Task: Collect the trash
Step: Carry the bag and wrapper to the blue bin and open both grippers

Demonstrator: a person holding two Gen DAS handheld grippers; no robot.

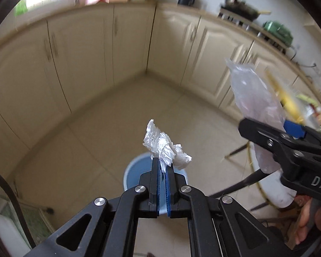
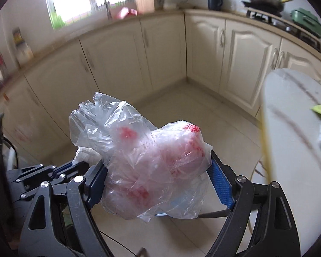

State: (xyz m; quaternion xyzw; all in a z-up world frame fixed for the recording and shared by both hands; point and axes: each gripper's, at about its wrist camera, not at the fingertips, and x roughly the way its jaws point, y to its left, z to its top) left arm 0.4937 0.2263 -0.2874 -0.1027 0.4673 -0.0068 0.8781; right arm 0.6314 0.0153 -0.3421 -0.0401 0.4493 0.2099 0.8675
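Note:
My left gripper [image 1: 163, 167] is shut on a crumpled white wrapper [image 1: 163, 147] and holds it in the air above a light blue bin [image 1: 132, 171] on the floor. My right gripper [image 2: 158, 167] is shut on a clear plastic bag with red print [image 2: 147, 154], its blue pads [image 2: 221, 180] pressing the bag from both sides. The bag [image 1: 256, 100] and the right gripper [image 1: 289, 141] also show at the right of the left wrist view. The blue bin's rim [image 2: 160, 214] peeks out under the bag. The left gripper [image 2: 60, 170] shows at the lower left of the right wrist view.
Cream kitchen cabinets [image 1: 126, 49] line the corner behind. The floor [image 1: 122, 111] is pale tile. A white marble-top round table [image 2: 299, 141] with dark legs [image 1: 235, 189] stands at the right. A stove with a pan [image 2: 265, 0] and a green appliance [image 2: 308, 20] sit on the counter.

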